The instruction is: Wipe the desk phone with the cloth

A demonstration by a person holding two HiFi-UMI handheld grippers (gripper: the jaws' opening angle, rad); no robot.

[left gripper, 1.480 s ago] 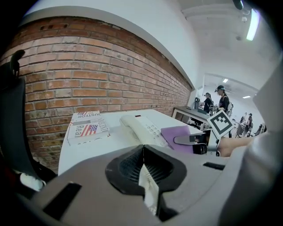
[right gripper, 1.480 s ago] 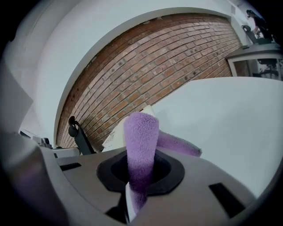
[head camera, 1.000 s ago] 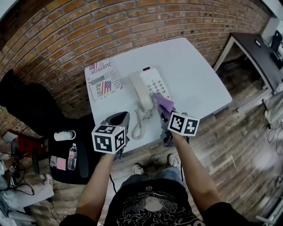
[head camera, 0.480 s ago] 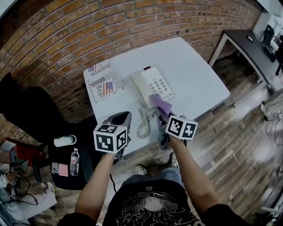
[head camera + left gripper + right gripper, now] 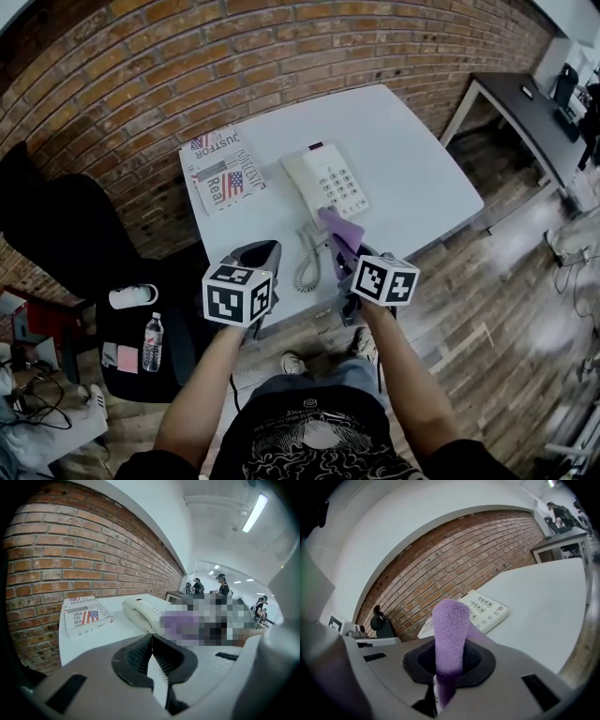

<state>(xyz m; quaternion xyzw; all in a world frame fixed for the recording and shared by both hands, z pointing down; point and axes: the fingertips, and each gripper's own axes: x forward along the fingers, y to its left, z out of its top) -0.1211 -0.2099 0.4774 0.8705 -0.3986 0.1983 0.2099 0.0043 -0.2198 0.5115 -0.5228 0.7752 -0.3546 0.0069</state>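
Person's right gripper (image 5: 343, 246) holds a purple cloth (image 5: 339, 228) at the near end of a white desk phone (image 5: 326, 180) on a white counter (image 5: 422, 178), its fingers clamped on the cloth's lower part. The cloth stands up out of the fingers and overlaps the phone's near corner in the head view; whether it touches the phone cannot be told. In the right gripper view the cloth hides the middle of the phone, leaving only the keypad (image 5: 487, 610) showing to its right.

The left gripper (image 5: 257, 253) hovers at the counter's near edge, left of the phone's coiled cord (image 5: 307, 264), fingers pressed together on nothing. A mosaic patch in the left gripper view covers everything right of the handset (image 5: 140, 613) (the right gripper included). From above, the marker cubes largely hide both hands.

The cord curls down to the counter's near edge between the two grippers. A folded newspaper (image 5: 222, 169) lies just left of the phone, along the counter's left edge beside the brick wall (image 5: 187, 66). To the phone's right, the counter runs open to its far corner.
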